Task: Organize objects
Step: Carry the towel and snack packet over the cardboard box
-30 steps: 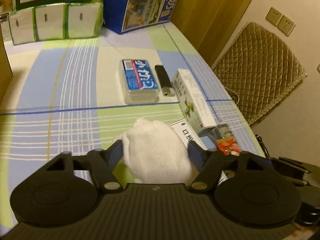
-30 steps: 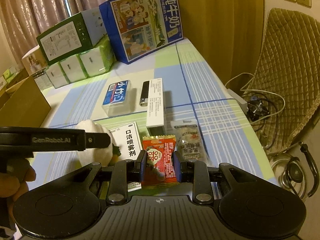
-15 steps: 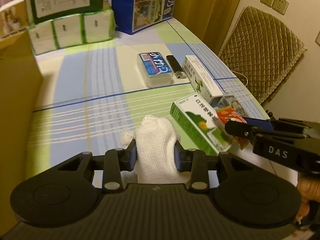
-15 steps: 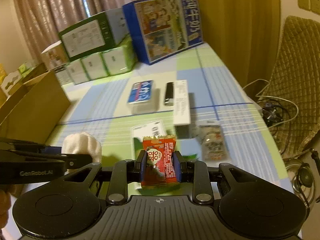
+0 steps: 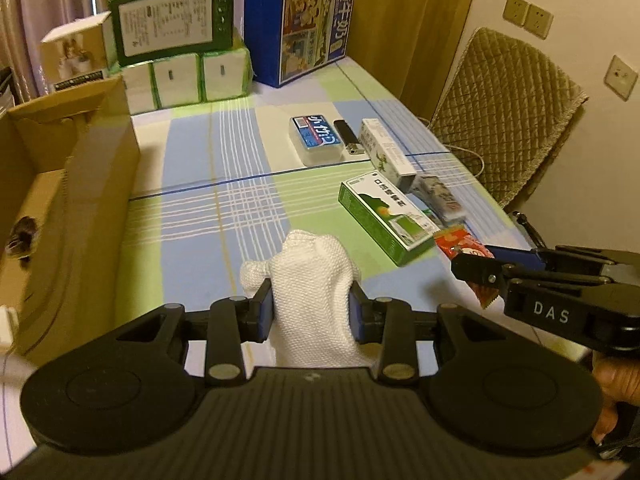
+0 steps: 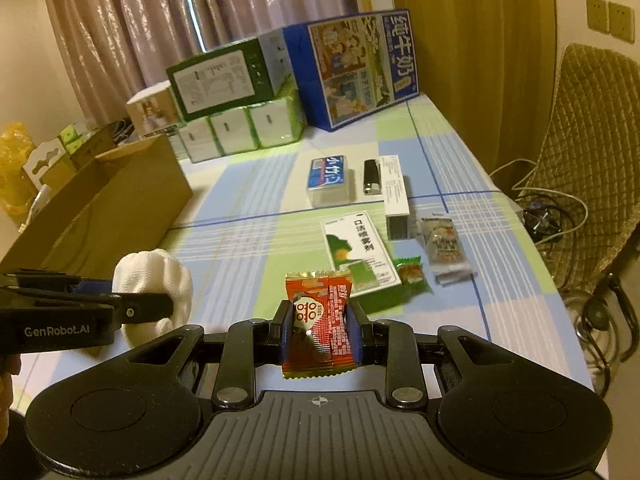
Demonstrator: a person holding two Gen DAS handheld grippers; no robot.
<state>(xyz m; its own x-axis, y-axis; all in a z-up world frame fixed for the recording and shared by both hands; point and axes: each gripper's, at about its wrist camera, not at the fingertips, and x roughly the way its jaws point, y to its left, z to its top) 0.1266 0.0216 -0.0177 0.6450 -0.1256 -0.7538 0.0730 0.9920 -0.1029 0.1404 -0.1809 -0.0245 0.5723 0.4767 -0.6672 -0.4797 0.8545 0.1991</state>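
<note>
Since a second ago both grippers have risen from the cloth-covered table, each carrying its load, and the open brown cardboard box [image 5: 72,184] has come into sight to the left of the fingers. The left gripper [image 5: 312,312] is clamped on the white knitted cloth bundle [image 5: 316,292], which bulges up between its blue-padded fingers [image 5: 264,312]; earlier the fingers stood wide around it low over the table. The right gripper [image 6: 320,332] pinches the red-orange foil snack packet [image 6: 318,320], held upright between its fingers [image 6: 354,332] and now clear of the surface, where before it hung just above the other items.

Ahead of the right fingers, on the blue, green and white checked tablecloth [image 6: 248,216], lie a green-and-white flat carton with Chinese print [image 6: 360,256], a small green-wrapped sweet [image 6: 410,274], a clear plastic sachet [image 6: 444,246], a long white carton [image 6: 394,196], a black lighter [image 6: 371,176] and a clear plastic case with a blue label [image 6: 329,178]. Farther ahead, stacked at the table's far end, are white-and-green tissue packs [image 6: 240,132], a dark green printed carton [image 6: 228,80] on top of them and a large blue milk carton [image 6: 356,72]. Pinkish curtains [image 6: 160,20] hang behind. To the right of the fingers stands a chair with a quilted tan cover [image 5: 504,120], below wall sockets [image 5: 528,16].
</note>
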